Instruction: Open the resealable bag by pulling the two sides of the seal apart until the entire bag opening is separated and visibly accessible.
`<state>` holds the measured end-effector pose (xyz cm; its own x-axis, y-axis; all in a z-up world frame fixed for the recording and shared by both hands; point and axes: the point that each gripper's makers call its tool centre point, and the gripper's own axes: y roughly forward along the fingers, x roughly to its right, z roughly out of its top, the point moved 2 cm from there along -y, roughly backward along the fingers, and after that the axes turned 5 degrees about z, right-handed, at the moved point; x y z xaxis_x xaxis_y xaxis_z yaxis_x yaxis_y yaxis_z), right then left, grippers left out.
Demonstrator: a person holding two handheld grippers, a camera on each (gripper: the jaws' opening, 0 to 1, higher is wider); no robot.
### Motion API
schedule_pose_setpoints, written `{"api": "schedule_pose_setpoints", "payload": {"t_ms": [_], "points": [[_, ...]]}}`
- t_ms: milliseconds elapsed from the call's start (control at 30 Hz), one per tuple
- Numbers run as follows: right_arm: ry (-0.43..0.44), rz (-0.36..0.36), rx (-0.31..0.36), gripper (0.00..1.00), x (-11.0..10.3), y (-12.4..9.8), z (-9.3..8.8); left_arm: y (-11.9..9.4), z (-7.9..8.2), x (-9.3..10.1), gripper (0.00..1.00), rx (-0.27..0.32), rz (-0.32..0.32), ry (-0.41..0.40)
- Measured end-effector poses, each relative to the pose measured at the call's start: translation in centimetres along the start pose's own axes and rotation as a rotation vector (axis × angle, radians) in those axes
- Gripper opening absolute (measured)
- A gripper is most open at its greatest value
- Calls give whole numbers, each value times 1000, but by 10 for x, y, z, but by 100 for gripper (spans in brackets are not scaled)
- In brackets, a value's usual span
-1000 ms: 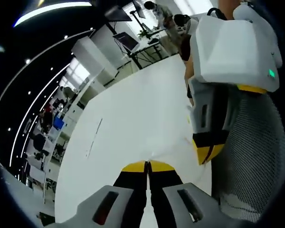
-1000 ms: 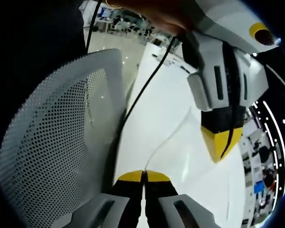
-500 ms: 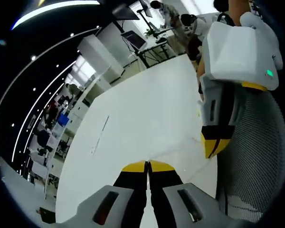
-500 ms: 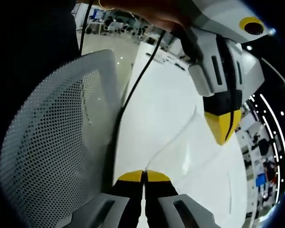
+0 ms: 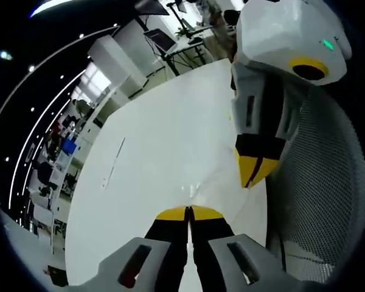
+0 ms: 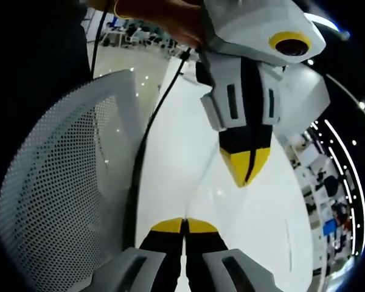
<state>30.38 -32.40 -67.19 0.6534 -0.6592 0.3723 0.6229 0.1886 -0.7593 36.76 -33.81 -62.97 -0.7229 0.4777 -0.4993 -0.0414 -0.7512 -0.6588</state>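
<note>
A clear resealable bag (image 5: pixel 212 181) is very faint against the white table; its top edge shows as a thin line running between the two grippers. My left gripper (image 5: pixel 188 210) is shut, with that edge leading into its yellow tips. The right gripper (image 5: pixel 252 175) enters the left gripper view from the right, tips together on the line's other end. In the right gripper view my right gripper (image 6: pixel 184 221) is shut at the bag's edge (image 6: pixel 201 182), and the left gripper (image 6: pixel 246 174) hangs just above it, also shut. How far the seal is parted is not visible.
The white table (image 5: pixel 140 152) lies beneath both grippers. A grey mesh chair back (image 5: pixel 325 201) (image 6: pixel 55 201) stands close beside them. A black cable (image 6: pixel 147 131) runs down from a person's hand (image 6: pixel 164 15). Desks, monitors and people (image 5: pixel 188 24) are far behind.
The two grippers have drawn closer together, each looming larger and nearer the middle of the other's view. Both stay shut.
</note>
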Motion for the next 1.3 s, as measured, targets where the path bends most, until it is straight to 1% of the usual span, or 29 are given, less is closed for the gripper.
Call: {"api": "schedule_pose_setpoints", "payload": {"t_ms": [33,100,167,333,400,433,600,800,933,1067,1167,1267,1300], "points": [[-1,0,-2,0,0,0,0,1,-4,4,0,-18,-25,-16],[-1,3,-2,0,0,1,-1,2,-8,4,0,-32,-19,-18],[-5,5,-6,0,-1,1,-1,2,-10,9,0,-45,-48,-36],[-8,6,-5,0,-3,1,0,2,-15,16,0,-59,-83,-52],[-11,10,-7,0,-5,0,-1,1,-17,24,0,-67,-133,-83],[-13,12,-8,0,-5,1,-1,2,-18,25,0,-69,-137,-98],[-24,14,-7,0,-7,-1,1,3,-22,28,2,-78,-171,-121],[-35,17,-4,0,-8,0,4,4,-28,28,0,-100,-191,-166],[-37,13,-2,0,-6,0,5,4,-27,24,0,-93,-180,-184],[-34,4,-2,0,-1,0,4,7,-27,14,0,-88,-143,-197],[-31,-18,-8,0,9,-1,2,9,-24,-1,0,-70,-89,-207],[-30,-39,-10,0,18,-2,2,10,-17,-14,0,-44,-39,-194],[-31,-49,-11,0,23,-3,2,10,-13,-21,0,-30,-14,-187]]}}
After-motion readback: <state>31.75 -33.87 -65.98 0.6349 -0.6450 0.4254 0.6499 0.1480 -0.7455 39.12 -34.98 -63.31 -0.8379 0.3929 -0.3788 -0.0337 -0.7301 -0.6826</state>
